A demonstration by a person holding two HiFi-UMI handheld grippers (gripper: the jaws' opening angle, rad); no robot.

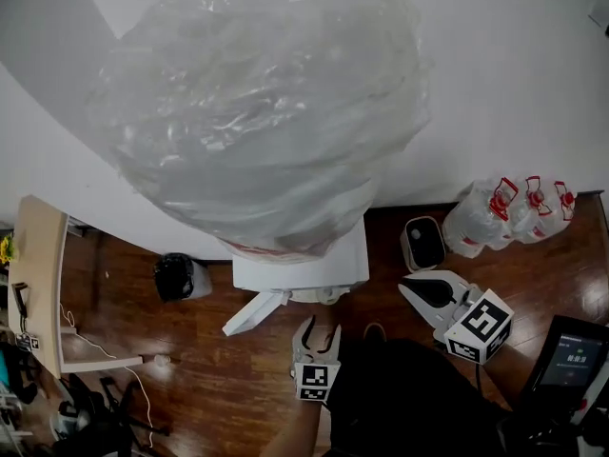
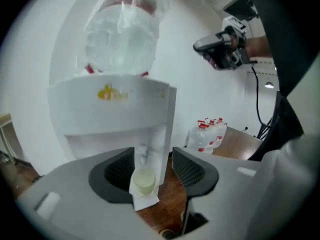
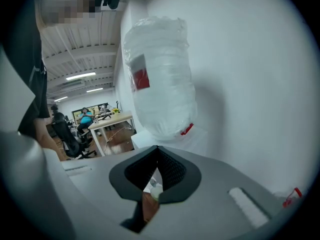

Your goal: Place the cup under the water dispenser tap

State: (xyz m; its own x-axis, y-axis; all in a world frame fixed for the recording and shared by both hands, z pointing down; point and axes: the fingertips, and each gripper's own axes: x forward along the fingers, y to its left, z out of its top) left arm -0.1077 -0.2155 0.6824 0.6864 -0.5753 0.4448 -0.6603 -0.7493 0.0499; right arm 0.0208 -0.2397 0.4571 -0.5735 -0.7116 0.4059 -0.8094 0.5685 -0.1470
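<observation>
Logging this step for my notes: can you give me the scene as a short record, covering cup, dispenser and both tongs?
water dispenser: white, against the wall, plastic-wrapped bottle on top
cup: pale, upright, on its tray, directly below the tap
left tongs: open, empty, cup seen beyond the gap
right tongs: shut, empty
floor: spare water bottles by the wall

your cup (image 2: pixel 144 180) reads pale cream at lower centre, against the white dispenser (image 2: pixel 115 116); red-capped clear bottles (image 1: pixel 514 215) at right, dark reddish wood floor (image 1: pixel 219 388) below.
</observation>
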